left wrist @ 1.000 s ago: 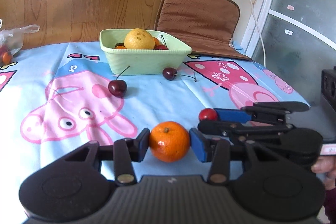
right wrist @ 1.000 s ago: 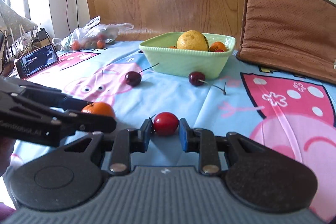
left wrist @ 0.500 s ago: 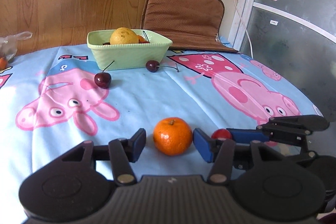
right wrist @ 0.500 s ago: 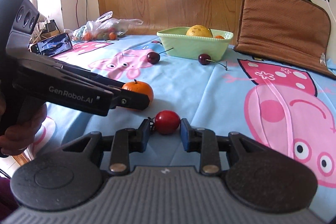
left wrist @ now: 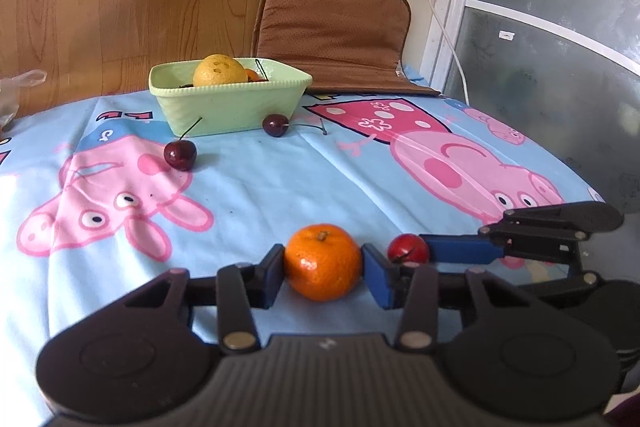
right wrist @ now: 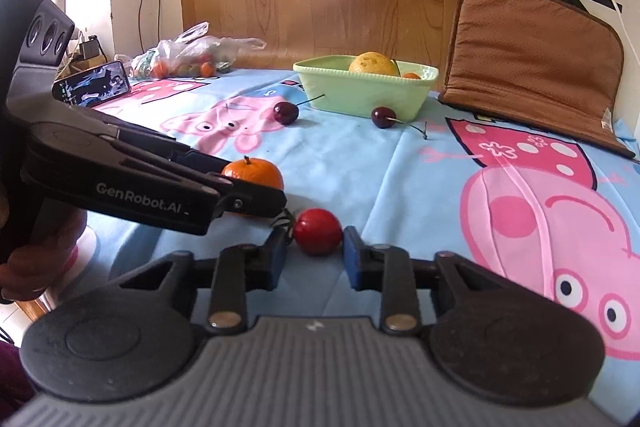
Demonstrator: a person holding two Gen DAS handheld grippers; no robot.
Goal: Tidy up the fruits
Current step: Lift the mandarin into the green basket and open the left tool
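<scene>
My left gripper [left wrist: 323, 263] is shut on a small orange [left wrist: 322, 261] near the table's front edge; it also shows in the right wrist view [right wrist: 253, 175]. My right gripper [right wrist: 316, 247] is shut on a red cherry tomato [right wrist: 318, 231], just right of the orange [left wrist: 408, 247]. A pale green bowl [left wrist: 228, 107] at the back holds a yellow citrus [left wrist: 219, 70] and other fruit. Two dark cherries [left wrist: 180, 154] [left wrist: 275, 125] lie in front of the bowl.
The table wears a blue cartoon pig cloth [left wrist: 320, 179]. A brown cushion [left wrist: 332, 27] leans on the wall behind the bowl. In the right wrist view a phone [right wrist: 93, 89] and a plastic bag of fruit [right wrist: 188, 57] lie at the far left.
The left jaws, open around the orange half a second ago, have closed on it. The right gripper still holds the tomato. Both grippers have pulled back from the bowl over the last second.
</scene>
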